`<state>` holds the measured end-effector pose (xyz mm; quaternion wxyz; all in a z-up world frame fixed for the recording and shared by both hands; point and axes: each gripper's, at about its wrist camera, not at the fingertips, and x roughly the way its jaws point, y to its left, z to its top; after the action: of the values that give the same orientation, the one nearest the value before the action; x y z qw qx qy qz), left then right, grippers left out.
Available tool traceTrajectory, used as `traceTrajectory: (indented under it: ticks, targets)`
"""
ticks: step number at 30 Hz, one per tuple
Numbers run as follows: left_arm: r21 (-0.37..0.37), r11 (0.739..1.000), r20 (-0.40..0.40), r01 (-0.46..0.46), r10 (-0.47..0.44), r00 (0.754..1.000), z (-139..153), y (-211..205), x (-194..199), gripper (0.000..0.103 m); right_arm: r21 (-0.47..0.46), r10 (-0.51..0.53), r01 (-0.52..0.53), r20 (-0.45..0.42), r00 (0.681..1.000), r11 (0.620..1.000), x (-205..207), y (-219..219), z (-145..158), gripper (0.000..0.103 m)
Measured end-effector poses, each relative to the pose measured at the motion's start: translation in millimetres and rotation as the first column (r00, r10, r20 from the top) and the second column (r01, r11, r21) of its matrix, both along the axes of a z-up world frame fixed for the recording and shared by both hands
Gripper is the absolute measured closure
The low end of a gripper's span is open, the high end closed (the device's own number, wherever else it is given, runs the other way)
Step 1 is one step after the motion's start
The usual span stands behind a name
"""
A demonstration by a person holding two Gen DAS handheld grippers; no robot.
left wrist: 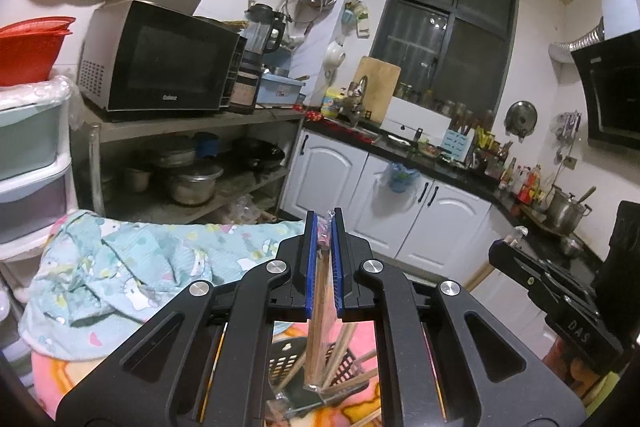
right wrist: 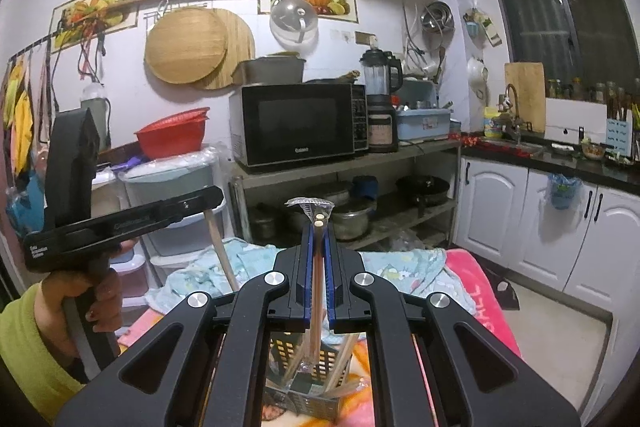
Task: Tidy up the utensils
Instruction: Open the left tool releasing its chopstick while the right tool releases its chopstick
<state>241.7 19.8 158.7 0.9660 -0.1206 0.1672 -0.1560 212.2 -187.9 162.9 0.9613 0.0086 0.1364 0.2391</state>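
Both tongs clamped on wrapped chopsticks: left tongs (left wrist: 325,227), right tongs (right wrist: 319,233). Light, stiff sticks (right wrist: 316,291); slick wrapper, so best gripped mid-length above basket (right wrist: 310,379).

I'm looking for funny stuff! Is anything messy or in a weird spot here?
Yes. A crumpled blue cartoon cloth lies bunched up on the pink blanket. Below the grippers, chopsticks lean every which way out of the black basket. Each gripper also pinches chopsticks still in clear plastic wrappers.
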Motion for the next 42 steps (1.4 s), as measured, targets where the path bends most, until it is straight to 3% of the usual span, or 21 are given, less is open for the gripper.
traceTrajectory:
  ticks: [7,20,22,24,26,34,39,42]
  targets:
    - [0.036,0.999,-0.016,-0.015,0.016,1.000,-21.3,-4.4,6.0,0.099,0.015,-0.016,0.016,-0.046,0.999,1.000,11.2,-1.8,-22.9,0.098]
    - [0.038,0.999,-0.110,-0.009,0.013,0.994,-54.1,-3.1,11.1,0.098,0.019,0.001,0.001,-0.124,0.992,1.000,21.4,5.2,-54.1,0.097]
    - [0.035,0.999,-0.126,-0.006,0.010,0.992,-57.6,-1.7,11.9,0.094,0.016,0.005,-0.002,-0.143,0.990,1.000,23.8,7.8,-58.8,0.096]
    - [0.029,1.000,-0.135,-0.010,0.014,0.991,-60.2,1.7,10.5,0.078,0.006,-0.004,0.005,-0.158,0.987,1.000,24.9,7.5,-62.8,0.088]
    - [0.016,1.000,-0.130,-0.014,0.016,0.991,-59.3,5.2,7.1,0.066,0.015,-0.020,0.023,-0.165,0.986,1.000,24.6,4.0,-64.6,0.066]
    - [-0.011,0.998,-0.084,-0.064,0.063,0.994,-47.5,16.3,-10.0,0.041,0.048,-0.058,0.067,-0.170,0.984,0.997,14.6,-17.0,-66.2,0.056]
    - [-0.050,0.995,-0.056,-0.087,0.084,0.995,-37.6,25.7,-24.3,0.016,0.059,-0.083,0.093,-0.160,0.984,0.994,-0.9,-29.8,-63.4,0.047]
    - [-0.060,0.994,-0.045,-0.092,0.089,0.995,-32.9,27.2,-33.2,0.011,0.065,-0.098,0.109,-0.148,0.984,0.992,-12.8,-36.0,-62.1,0.038]
